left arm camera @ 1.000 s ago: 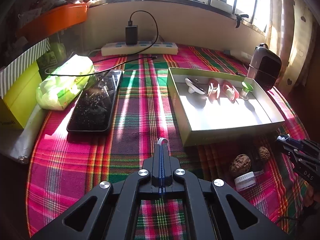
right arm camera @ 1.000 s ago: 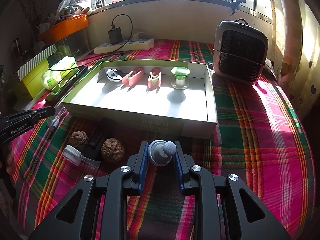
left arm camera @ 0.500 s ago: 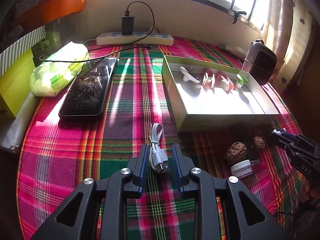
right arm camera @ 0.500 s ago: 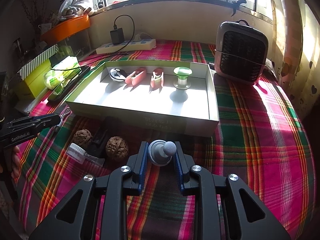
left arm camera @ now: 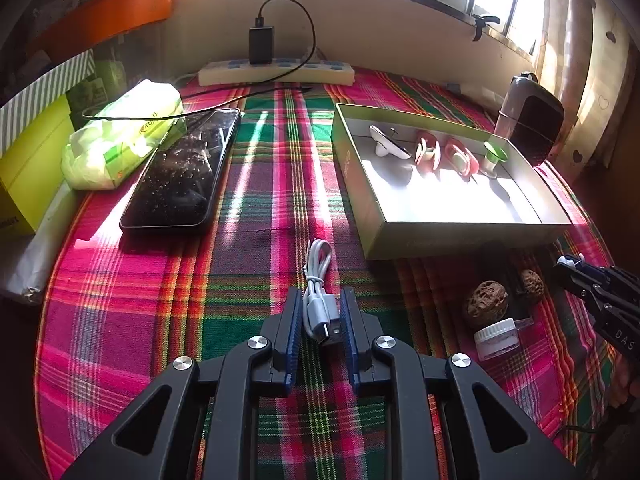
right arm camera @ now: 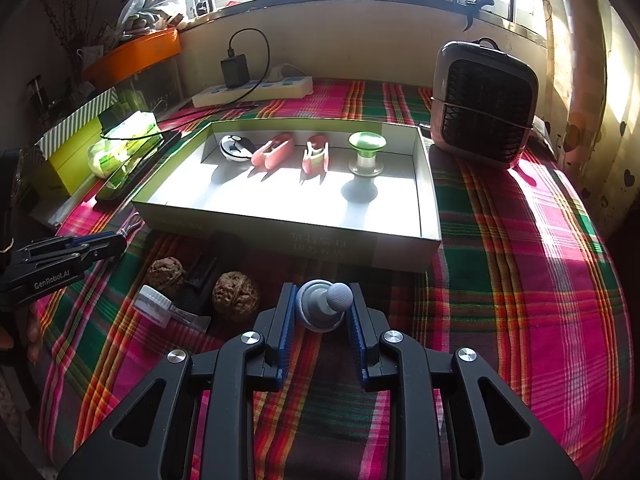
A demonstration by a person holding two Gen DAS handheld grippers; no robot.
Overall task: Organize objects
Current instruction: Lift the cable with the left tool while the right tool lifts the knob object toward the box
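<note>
Nearest to me, the left gripper (left arm camera: 320, 318) has just been closing its jaws around the short white USB cable, folded in a bundle (left arm camera: 318, 294). The bundle lies on the pink and green checked tablecloth (left arm camera: 256, 200), plug end between the blue pads (left arm camera: 295, 322). The left pad seems to touch the cord, but on the right I see the dark plug near the pad and cannot tell if it presses, so I would not call this a grip yet.

The right gripper (right arm camera: 320, 312) is pressed together on a small grey knob-shaped piece with a round head (right arm camera: 325, 306), holding it just above the cloth, in front of the box.

A little farther lie two wrinkled brown walnuts (right arm camera: 236, 296), a small clear vial with a white cap (right arm camera: 160, 306) and some dark flat thing between them (I cannot tell what it is).

Behind them stands the shallow open cardboard box with white inside (right arm camera: 304, 236). Along its far wall are a white and black piece, two pink clips and a green-topped spool (right arm camera: 366, 152), all in a row.

What can go wrong: the cable is soft and only loosely tied, so if the pads catch only one loop, the rest may hang down, and it may hook on the near wall of the box. The grey piece is round, so it may roll when it is released.
</note>
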